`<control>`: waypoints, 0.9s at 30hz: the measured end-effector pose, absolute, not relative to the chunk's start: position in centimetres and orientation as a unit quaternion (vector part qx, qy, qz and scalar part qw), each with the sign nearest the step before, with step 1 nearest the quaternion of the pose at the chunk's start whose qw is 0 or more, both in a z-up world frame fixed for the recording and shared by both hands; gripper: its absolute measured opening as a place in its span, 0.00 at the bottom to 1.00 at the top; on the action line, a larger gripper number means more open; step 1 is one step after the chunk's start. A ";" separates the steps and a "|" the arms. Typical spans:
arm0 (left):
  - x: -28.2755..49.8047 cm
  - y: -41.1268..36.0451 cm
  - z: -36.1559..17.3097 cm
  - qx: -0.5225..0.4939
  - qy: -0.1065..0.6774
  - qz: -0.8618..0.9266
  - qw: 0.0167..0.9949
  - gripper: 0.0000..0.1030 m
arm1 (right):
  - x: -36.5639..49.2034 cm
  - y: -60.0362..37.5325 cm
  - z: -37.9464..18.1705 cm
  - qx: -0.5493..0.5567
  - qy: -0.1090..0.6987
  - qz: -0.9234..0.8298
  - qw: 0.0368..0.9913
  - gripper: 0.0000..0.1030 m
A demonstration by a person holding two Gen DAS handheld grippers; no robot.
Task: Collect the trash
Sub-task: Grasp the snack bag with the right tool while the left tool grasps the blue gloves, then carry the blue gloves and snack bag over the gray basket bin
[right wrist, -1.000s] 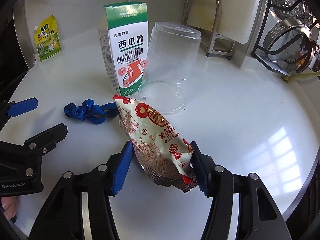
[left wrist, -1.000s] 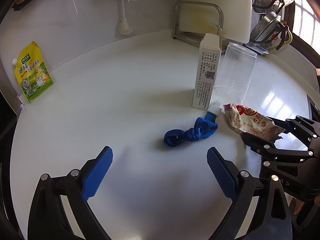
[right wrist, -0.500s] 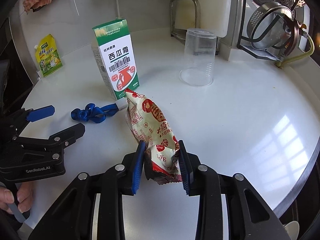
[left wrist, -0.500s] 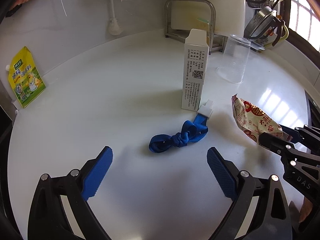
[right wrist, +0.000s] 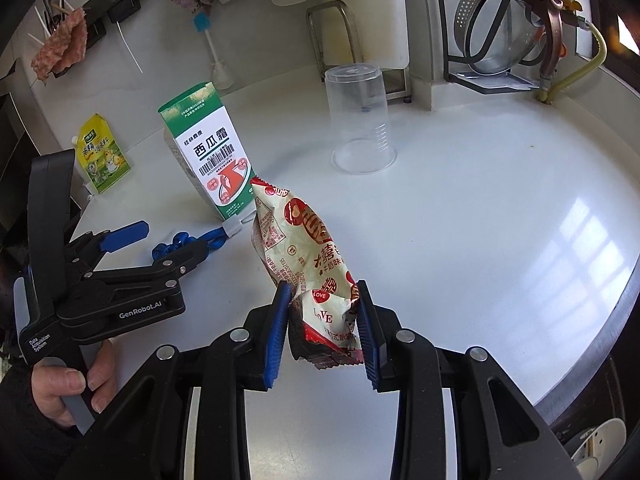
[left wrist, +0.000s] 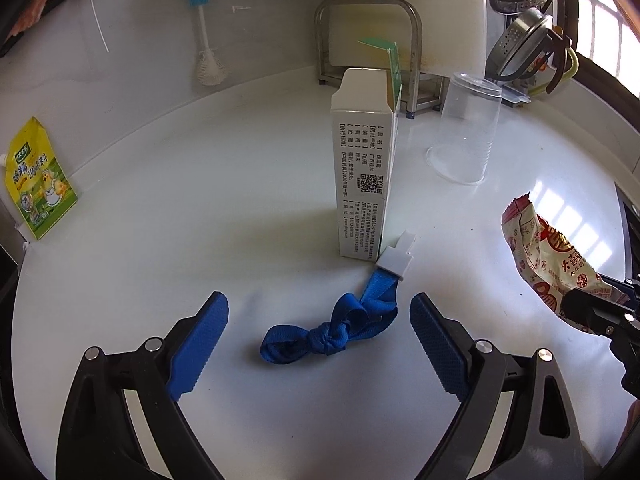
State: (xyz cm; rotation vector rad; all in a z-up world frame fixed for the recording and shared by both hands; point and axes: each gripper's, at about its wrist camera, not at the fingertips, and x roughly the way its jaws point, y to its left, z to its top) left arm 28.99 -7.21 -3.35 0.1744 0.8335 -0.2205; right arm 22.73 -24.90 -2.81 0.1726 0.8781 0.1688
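Observation:
A knotted blue ribbon (left wrist: 330, 332) with a white clip lies on the white counter (left wrist: 200, 208), between the blue pads of my left gripper (left wrist: 319, 338). Its jaws are closing and the pads stand clear of the ribbon on both sides. My right gripper (right wrist: 323, 330) is shut on the lower end of a red and cream snack wrapper (right wrist: 304, 256), lifted off the counter; the wrapper (left wrist: 548, 256) shows at the right edge of the left wrist view. A green and white carton (right wrist: 208, 160) stands upright just behind the ribbon (right wrist: 188, 240). An upturned clear plastic cup (right wrist: 360, 120) stands further back.
A yellow sauce pouch (left wrist: 38, 184) leans against the back wall at the left. A metal rack (left wrist: 368, 40) with a white board, a brush (left wrist: 206, 52) and hanging strainers (right wrist: 504, 28) line the back. A person's hand (right wrist: 68, 392) holds the left gripper's handle. The counter edge curves at the right.
My left gripper has moved forward until the ribbon lies between its pads, which have narrowed a little. My right gripper closed on the wrapper, lifted it and drew it back from the carton.

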 end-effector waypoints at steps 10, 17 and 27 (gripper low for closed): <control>29.9 -7.2 -3.9 0.061 0.428 -0.143 0.891 0.27 | 23.1 -24.7 -3.4 0.083 0.433 0.084 0.893 0.31; 28.9 -6.4 -3.9 0.038 0.429 -0.153 0.889 0.10 | 23.2 -24.7 -3.4 0.084 0.434 0.086 0.893 0.31; 23.5 -4.7 -3.0 0.035 0.410 -0.149 0.899 0.10 | 21.2 -25.2 -3.3 0.104 0.419 0.093 0.897 0.31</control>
